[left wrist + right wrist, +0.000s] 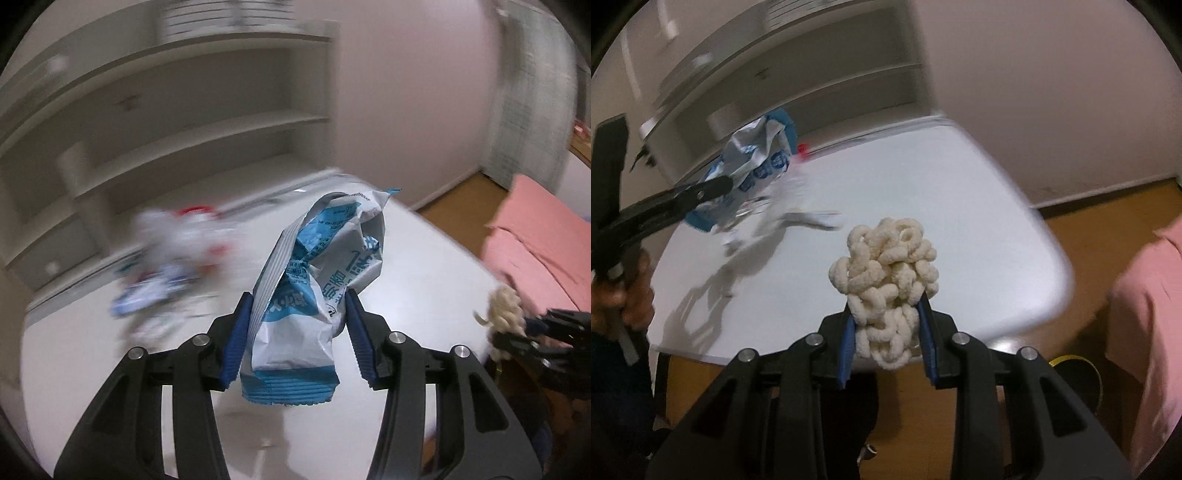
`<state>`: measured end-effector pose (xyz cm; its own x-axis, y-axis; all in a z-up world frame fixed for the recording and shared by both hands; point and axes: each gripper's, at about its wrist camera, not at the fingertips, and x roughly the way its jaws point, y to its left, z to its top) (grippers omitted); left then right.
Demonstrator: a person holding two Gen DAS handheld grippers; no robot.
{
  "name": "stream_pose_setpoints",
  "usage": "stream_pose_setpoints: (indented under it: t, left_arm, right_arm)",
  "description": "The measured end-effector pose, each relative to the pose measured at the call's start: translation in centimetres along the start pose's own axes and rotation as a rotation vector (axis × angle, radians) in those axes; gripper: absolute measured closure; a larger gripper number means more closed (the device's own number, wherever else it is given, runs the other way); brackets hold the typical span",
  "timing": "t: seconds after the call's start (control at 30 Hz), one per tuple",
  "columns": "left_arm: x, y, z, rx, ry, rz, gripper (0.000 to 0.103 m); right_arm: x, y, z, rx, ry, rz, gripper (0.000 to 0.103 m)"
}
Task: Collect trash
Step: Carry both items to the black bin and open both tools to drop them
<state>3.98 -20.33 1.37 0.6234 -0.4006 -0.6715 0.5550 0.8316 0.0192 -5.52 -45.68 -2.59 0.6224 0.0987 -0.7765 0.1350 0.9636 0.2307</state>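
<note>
Crinkly blue-and-white snack wrapper (306, 295) sits pinched in the left gripper (299, 332), light and slippery. Right gripper (886, 332) squeezes a soft cream yarn wad (886, 273); mid-body grips look secure.

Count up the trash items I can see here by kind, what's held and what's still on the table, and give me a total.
Blue and white snack wrapper, held in the left gripper: 1
Cream chunky yarn clump, held in the right gripper: 1
Blurred pile of wrappers on the white table, pieces too smeared to separate: 1
Total: 3
</note>
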Motion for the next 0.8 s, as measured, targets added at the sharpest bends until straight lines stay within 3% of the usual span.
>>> stream_pose_setpoints:
  t: [0.2,0.47,0.63,0.8]
  left_arm:
    - [2.1,-11.5,0.6,0.133,0.021,-0.198,0.054]
    - [4.8,-26.6,-1.2,0.317,0.09,-0.405,0.054]
    - [7.5,-34.5,-3.9,0.406,0.142,-0.481,0.054]
    - [11.6,-39.1,-6.9,0.423,0.204,-0.522,0.054]
  right_arm:
    - [-3.5,-9.0,-2.9,0.156,-0.028,-0.136,0.073]
    - [-7.7,-21.6,-10.2,0.395,-0.02,-0.324,0.073]
    - [-8.4,-27.5,-15.1,0.522,0.009,-0.381,0.073]
    - [-6.9,-31.2,-18.9,0.597,0.056,-0.392,0.073]
